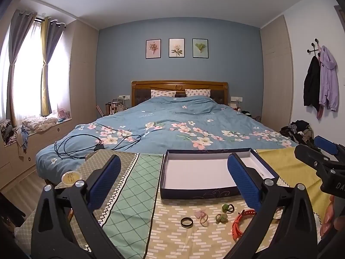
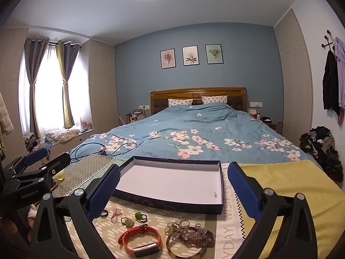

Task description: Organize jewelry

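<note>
The bed (image 2: 194, 133) fills the far room. On the patterned surface (image 1: 133, 185), the open navy box (image 2: 172, 183) lies nearly empty, the jewelry near it: orange band (image 2: 140, 241), bangle (image 2: 185, 246), dark ring (image 1: 186, 222). Left gripper (image 1: 172, 183) and right gripper (image 2: 172, 190) hover, jaws apart, holding nothing. Sorting looks unstarted; next, pinch one piece and carry it into the box. "GenRoboAI" marks a gripper; cloth reads "DAY".

The left gripper (image 1: 173, 181) is hovering level with its blue-padded fingers (image 1: 104, 180) spreading wide and holding nothing. The right gripper (image 2: 174, 188) is hovering beside it, its fingers (image 2: 244, 191) likewise gaping and gripping nothing, both pointing forward.
</note>
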`<state>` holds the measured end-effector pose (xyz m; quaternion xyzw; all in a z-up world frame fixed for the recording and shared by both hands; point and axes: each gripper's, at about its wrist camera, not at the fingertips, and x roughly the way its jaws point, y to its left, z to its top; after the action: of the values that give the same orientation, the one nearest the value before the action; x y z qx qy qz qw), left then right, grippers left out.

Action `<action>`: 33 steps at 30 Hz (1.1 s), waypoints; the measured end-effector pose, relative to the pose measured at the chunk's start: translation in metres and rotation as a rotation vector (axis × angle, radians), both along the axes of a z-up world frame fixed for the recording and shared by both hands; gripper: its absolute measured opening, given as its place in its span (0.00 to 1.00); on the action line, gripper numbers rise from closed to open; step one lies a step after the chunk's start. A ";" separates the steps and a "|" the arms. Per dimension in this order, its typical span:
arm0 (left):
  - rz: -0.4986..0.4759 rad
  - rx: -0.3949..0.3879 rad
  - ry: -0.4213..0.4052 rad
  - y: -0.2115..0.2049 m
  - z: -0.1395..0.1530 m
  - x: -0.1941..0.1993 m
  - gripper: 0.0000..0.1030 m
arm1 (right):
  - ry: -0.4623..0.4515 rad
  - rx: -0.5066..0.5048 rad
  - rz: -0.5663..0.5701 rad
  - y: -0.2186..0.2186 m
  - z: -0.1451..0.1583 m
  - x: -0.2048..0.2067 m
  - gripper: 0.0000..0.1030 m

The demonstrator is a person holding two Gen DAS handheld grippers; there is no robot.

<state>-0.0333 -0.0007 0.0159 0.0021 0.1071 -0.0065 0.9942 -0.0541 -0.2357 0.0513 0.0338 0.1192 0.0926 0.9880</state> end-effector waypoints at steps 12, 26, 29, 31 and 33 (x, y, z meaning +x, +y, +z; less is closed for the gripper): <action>0.002 -0.001 0.002 0.000 0.000 0.000 0.94 | -0.002 0.001 0.002 0.007 -0.001 0.003 0.93; 0.002 -0.003 0.006 0.000 -0.001 -0.001 0.94 | 0.004 -0.001 0.005 0.000 -0.001 0.000 0.93; 0.003 -0.002 0.005 -0.001 -0.001 0.000 0.94 | 0.004 0.000 0.006 -0.002 0.002 -0.002 0.93; 0.002 -0.003 0.007 -0.001 -0.001 0.000 0.94 | 0.007 0.000 0.005 0.000 0.001 -0.003 0.93; 0.002 -0.001 0.011 -0.002 -0.002 0.001 0.94 | 0.011 0.005 0.008 -0.002 -0.005 0.006 0.93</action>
<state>-0.0325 -0.0027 0.0136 0.0016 0.1123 -0.0053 0.9937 -0.0482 -0.2373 0.0464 0.0361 0.1244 0.0964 0.9869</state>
